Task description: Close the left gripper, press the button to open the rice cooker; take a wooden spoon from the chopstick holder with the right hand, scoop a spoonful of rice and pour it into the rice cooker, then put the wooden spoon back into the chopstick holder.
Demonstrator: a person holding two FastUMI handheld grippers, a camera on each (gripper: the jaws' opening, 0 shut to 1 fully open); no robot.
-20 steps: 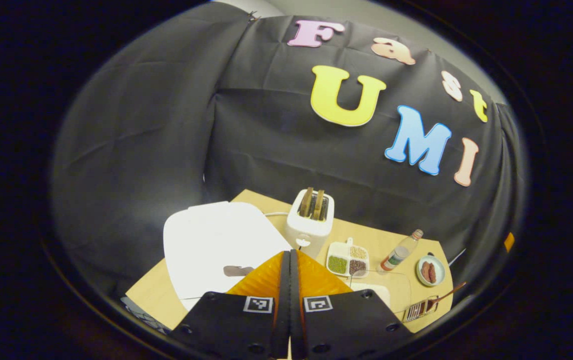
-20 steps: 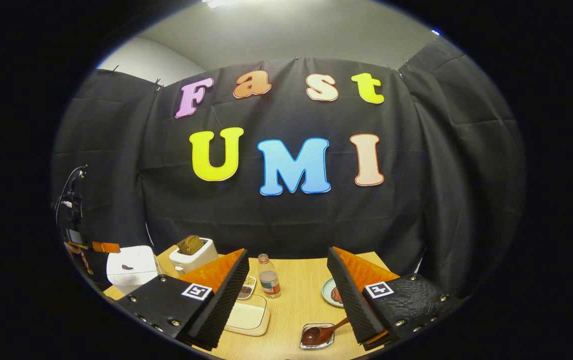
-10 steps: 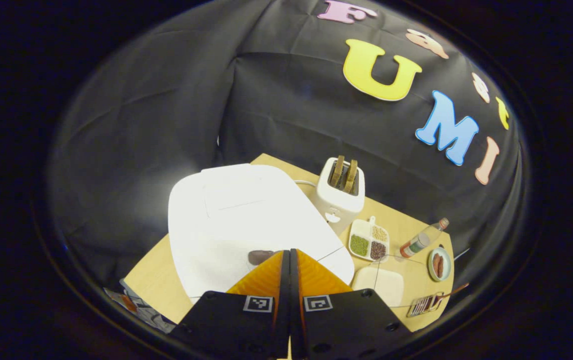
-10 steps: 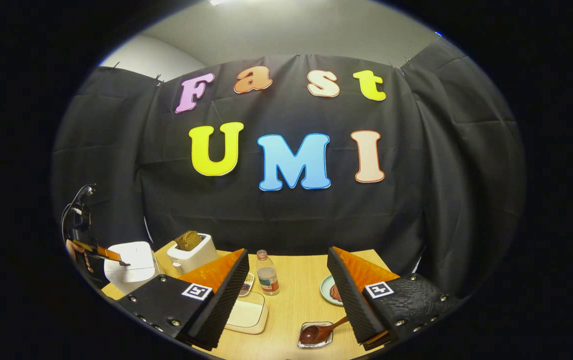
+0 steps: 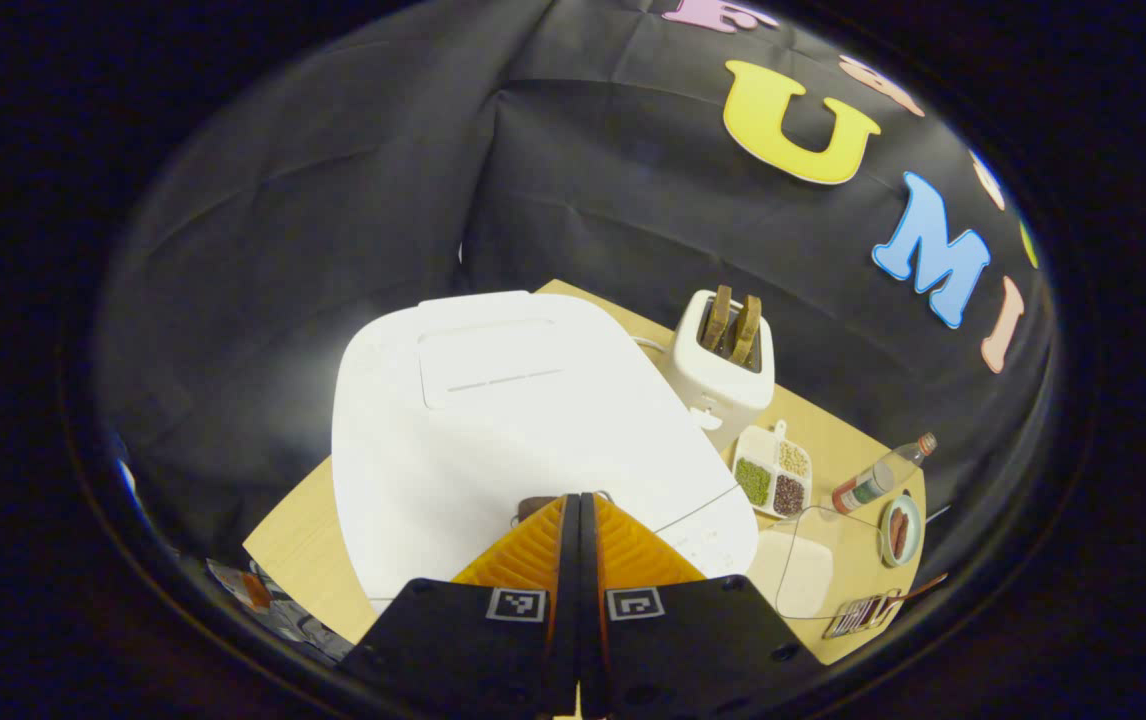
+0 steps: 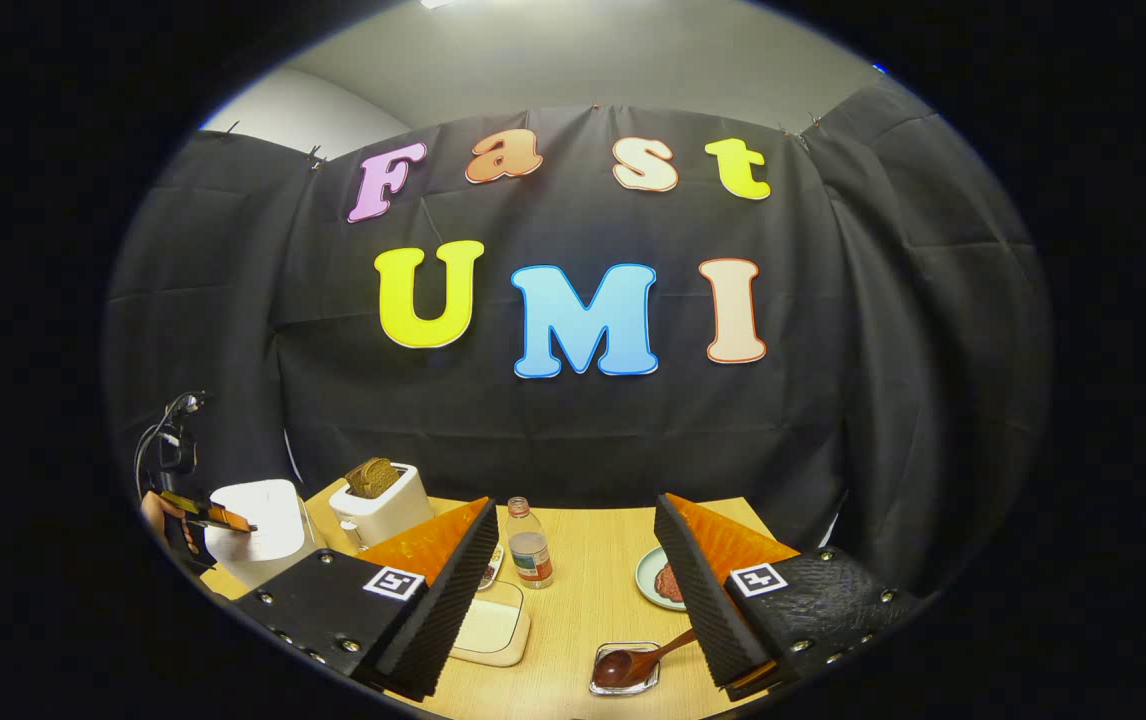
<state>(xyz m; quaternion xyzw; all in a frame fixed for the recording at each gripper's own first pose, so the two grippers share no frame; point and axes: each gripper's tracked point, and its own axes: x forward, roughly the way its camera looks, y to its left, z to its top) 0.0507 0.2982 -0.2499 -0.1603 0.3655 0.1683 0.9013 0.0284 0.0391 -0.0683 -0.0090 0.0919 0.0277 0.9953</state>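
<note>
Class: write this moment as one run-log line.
left gripper: shut, at rice cooker button | lid: closed | right gripper: open, empty | wooden spoon: in holder

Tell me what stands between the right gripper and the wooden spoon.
Nothing visible. The right gripper, jaws open, looks down on the wooden spoon, which lies in its holder on bare table just ahead.

From my left gripper view, the closed fingertips of my left gripper (image 5: pixel 578 497) cover most of the rice cooker's button (image 5: pixel 531 507), so I can't tell whether they touch it. At lower right, the chopstick holder (image 5: pixel 858 615) is too small to make out its contents.
</note>
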